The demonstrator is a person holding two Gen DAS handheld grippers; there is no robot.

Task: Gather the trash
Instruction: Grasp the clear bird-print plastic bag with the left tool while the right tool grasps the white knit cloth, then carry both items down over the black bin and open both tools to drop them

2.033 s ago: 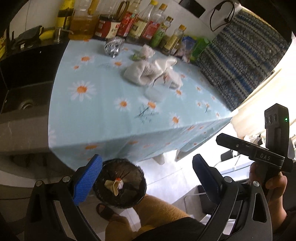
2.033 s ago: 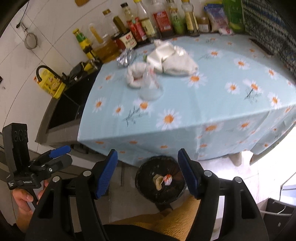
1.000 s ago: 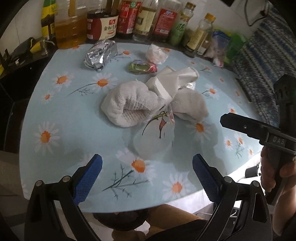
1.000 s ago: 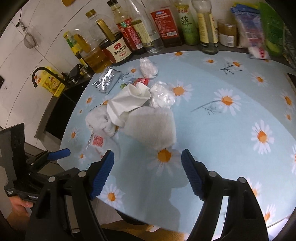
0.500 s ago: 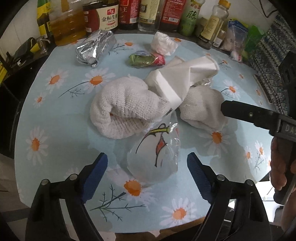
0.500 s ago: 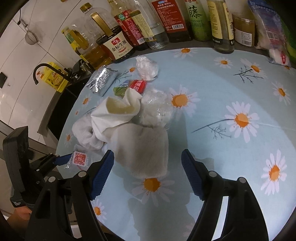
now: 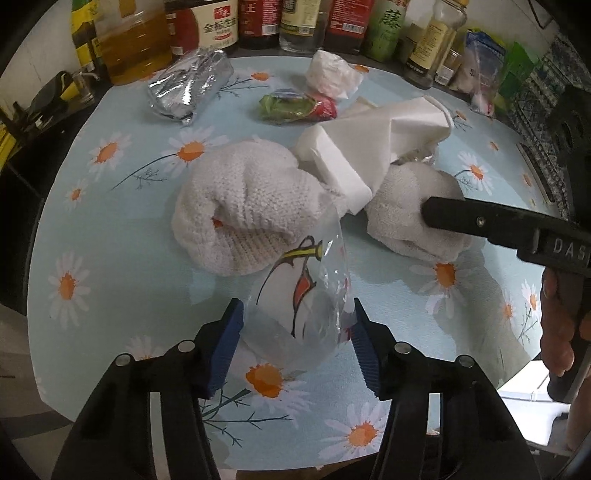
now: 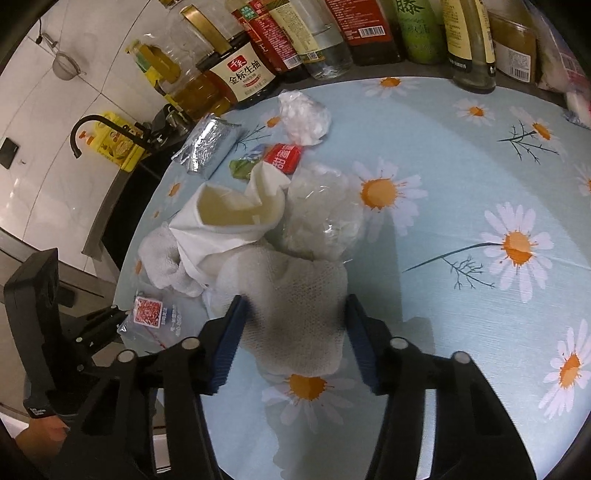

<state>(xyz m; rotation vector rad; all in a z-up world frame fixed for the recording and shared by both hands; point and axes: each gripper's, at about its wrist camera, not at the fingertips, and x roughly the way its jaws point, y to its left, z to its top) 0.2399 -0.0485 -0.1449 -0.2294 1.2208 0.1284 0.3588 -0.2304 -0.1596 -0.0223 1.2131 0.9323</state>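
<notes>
A pile of trash lies on the daisy tablecloth [image 7: 110,266]. My left gripper [image 7: 297,328] is open, its blue pads on either side of a clear plastic wrapper [image 7: 306,295] with a red and yellow print. My right gripper [image 8: 293,321] is open around a white woven cloth [image 8: 295,295], its pads at both sides. That cloth [image 7: 410,210] also shows in the left wrist view, under the right gripper's finger [image 7: 480,221]. Behind lie a second white cloth [image 7: 243,206], folded white paper [image 7: 369,147], a silver foil pack [image 7: 188,88], a green and red wrapper [image 7: 295,105] and a crumpled plastic ball [image 7: 330,74].
Bottles of sauce and oil [image 7: 221,26] line the back edge of the table. A sink with a black tap [image 8: 92,129] is to the left. A crumpled clear bag [image 8: 325,214] lies behind the right gripper's cloth. The table's front edge is close below both grippers.
Both grippers moved from above the floor bin up over the table and in to the pile. Their jaws have narrowed, the left around the clear wrapper, the right around the cloth.
</notes>
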